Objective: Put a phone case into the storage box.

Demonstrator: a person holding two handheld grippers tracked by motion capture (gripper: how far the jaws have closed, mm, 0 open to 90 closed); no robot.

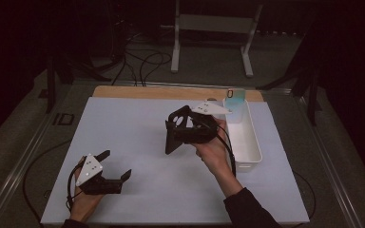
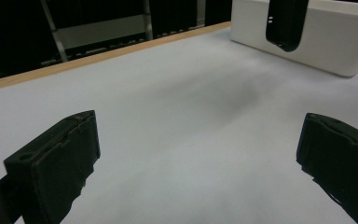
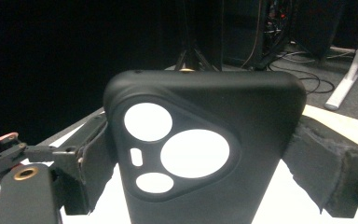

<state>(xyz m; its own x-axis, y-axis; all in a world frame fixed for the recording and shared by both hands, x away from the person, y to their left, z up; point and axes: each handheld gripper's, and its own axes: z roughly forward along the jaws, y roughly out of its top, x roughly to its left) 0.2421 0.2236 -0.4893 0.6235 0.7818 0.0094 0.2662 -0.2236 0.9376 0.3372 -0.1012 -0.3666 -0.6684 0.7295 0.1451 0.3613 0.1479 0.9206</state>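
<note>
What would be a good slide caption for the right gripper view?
Right gripper clamps a black phone case by its sides, camera cutouts facing the lens.

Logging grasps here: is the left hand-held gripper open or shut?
Open. The left hand-held gripper shows its two jaws spread wide apart in its own view, with bare white table mat between them and nothing held.

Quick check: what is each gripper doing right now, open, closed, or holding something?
Left gripper: open, holding nothing, low over the white mat.
Right gripper: closed on a black phone case.
</note>
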